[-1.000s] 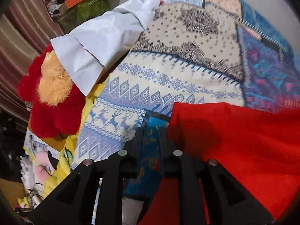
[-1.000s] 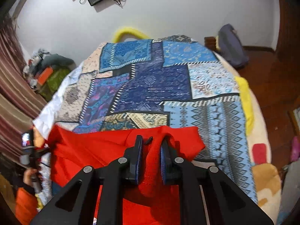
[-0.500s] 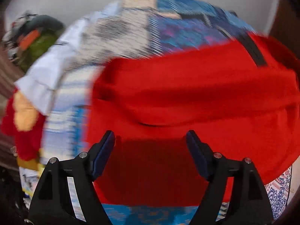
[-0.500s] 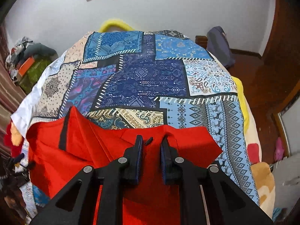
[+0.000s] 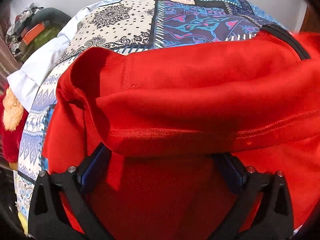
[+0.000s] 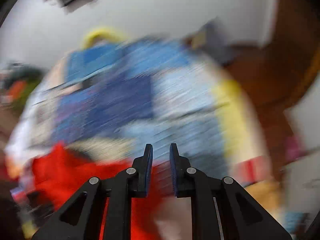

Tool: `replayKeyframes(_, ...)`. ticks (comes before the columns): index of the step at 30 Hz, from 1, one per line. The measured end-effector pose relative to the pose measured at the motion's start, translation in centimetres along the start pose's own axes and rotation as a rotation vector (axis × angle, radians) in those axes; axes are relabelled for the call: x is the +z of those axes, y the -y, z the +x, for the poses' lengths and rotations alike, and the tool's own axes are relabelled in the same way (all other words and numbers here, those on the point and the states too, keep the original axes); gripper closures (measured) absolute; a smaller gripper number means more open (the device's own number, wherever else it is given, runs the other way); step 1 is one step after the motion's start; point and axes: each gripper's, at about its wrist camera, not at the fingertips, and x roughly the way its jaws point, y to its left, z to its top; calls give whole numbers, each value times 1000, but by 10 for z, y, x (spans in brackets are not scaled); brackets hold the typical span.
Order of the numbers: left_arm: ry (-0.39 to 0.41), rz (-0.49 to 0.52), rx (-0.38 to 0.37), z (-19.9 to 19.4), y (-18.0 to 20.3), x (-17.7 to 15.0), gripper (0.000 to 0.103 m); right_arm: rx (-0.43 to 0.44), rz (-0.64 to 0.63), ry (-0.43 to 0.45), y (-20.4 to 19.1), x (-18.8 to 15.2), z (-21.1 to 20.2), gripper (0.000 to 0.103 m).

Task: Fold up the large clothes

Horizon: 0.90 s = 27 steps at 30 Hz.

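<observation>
A large red garment (image 5: 180, 92) with a black zipper lies bunched on a patchwork bedspread (image 5: 180, 26). In the left wrist view a thick fold of it lies across the fingertips of my left gripper (image 5: 162, 156), whose jaws stand wide open with red cloth between and below them. In the blurred right wrist view my right gripper (image 6: 161, 150) is slightly open with nothing between its fingers, above and to the right of the red garment (image 6: 66, 172).
A red and tan plush toy (image 5: 10, 120) and a white sheet (image 5: 40, 70) lie at the bed's left edge. A cluttered pile (image 5: 34, 34) sits at the far left. Wooden floor (image 6: 280, 70) lies to the right of the bed.
My left gripper opened and moved over the red garment, which now drapes across its tips. My right gripper let go of the red cloth and is moving fast; its view is blurred.
</observation>
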Motion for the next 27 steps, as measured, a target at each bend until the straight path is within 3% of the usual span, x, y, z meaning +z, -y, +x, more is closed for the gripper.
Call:
replayKeyframes(1, -3, -4, -4, 0, -1, 1, 0, 21, 35, 21, 17, 3, -8, 91)
replayKeyframes(3, -4, -8, -18, -2, -4, 1, 0, 191, 107, 5, 44, -1, -20, 91)
replayKeyframes(6, -7, 10, -20, -6, -5, 2, 0, 304, 58, -13, 46, -20, -34, 91)
replayKeyframes(9, 6, 32, 19, -12, -6, 6, 0, 303, -108, -30, 15, -52, -46, 91)
replayKeyframes(13, 28, 46, 75, -17, -13, 29, 0, 325, -347, -89, -55, -93, -38, 91)
replayKeyframes(17, 80, 39, 98, -26, -21, 66, 0, 297, -502, -140, -122, -105, -9, 91)
replayKeyframes(20, 100, 27, 139, -25, -32, 97, 0, 239, -515, -90, -147, -88, 11, 91)
replayKeyframes(25, 110, -29, 284, -22, -71, 127, 0, 159, -269, -23, -129, -27, 31, 91)
replayKeyframes(27, 122, -63, 300, -30, -87, 127, 0, 91, -226, 13, -119, -15, 27, 91)
